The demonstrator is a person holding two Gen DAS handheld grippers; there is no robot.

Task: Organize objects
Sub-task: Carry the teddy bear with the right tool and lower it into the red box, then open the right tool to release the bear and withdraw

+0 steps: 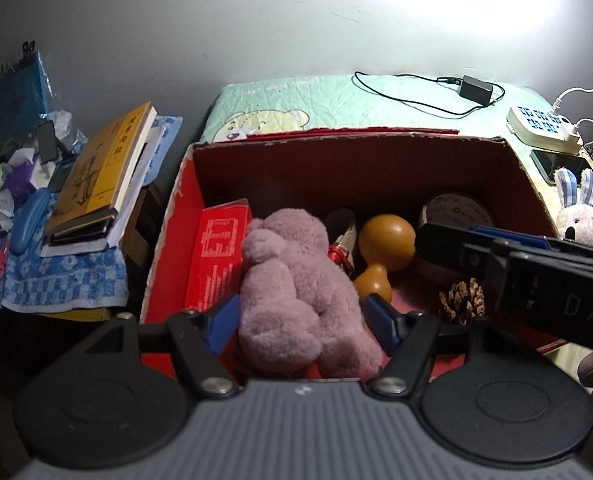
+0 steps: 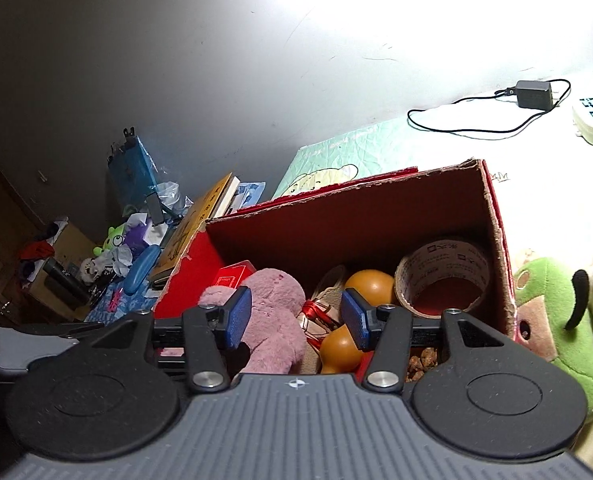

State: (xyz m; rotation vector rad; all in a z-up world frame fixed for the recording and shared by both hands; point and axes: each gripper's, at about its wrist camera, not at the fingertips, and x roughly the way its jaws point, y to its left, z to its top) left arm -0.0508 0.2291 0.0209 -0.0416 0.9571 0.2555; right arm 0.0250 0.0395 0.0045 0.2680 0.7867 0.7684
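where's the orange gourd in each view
Left wrist: orange gourd right of centre, in the red box.
Right wrist: gourd mid-frame, partly behind the right gripper.
Shared landmark: pink plush toy just left of it.

Cardboard box (image 1: pixel 512 168) open at top; entry from above unobstructed. Floor crowded: pink plush (image 1: pixel 296 296) fills left-centre, red packet (image 1: pixel 220 256) leans on left wall beside it, orange gourd (image 1: pixel 380 256) centre, tape roll (image 2: pixel 444 276) in back right corner, pine cone (image 1: pixel 462 300) front right. Narrow gaps between items only. Outside right wall, green plush (image 2: pixel 556 312) touches box. Book stack (image 1: pixel 100 184) left, apart.
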